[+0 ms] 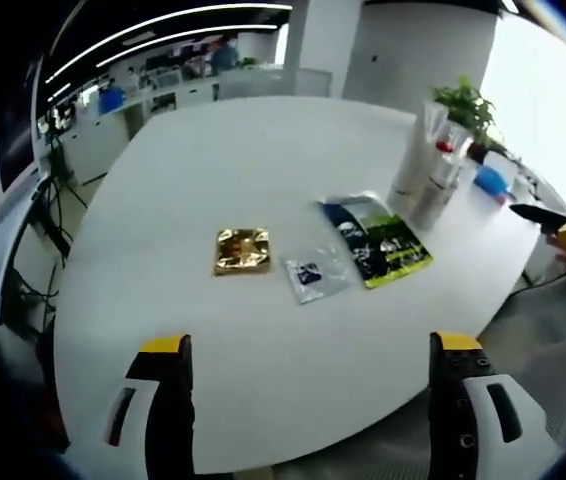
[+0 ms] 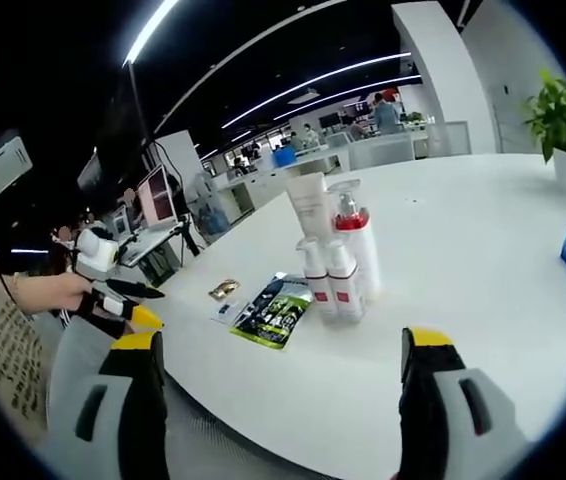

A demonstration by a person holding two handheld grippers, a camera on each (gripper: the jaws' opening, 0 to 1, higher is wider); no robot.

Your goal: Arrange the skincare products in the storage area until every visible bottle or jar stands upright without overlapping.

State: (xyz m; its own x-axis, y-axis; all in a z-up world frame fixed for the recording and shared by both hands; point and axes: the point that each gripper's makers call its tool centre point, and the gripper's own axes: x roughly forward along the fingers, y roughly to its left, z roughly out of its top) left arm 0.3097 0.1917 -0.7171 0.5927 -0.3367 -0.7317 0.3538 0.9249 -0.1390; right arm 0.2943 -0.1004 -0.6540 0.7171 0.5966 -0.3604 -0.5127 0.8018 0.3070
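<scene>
While the white table (image 1: 263, 330) is spreading under both views, the bottles (image 2: 335, 262) are standing upright in a touching cluster, near a green-and-black packet (image 1: 375, 240), a clear sachet (image 1: 313, 272) and a gold sachet (image 1: 242, 250). The left gripper (image 1: 313, 400) and right gripper (image 2: 278, 400) are hovering wide apart, gripping nothing.

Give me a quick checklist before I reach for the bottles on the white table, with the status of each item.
1. Left gripper open: ok.
2. Right gripper open: ok.
3. Bottles upright: ok, the cluster stands.
4. Bottles not overlapping: cannot tell, they stand bunched together.
5. Flat packets beside the bottles, dark green sachet and gold packet: lying flat on the table: not ok if they count.
6. Both grippers empty: ok.
</scene>
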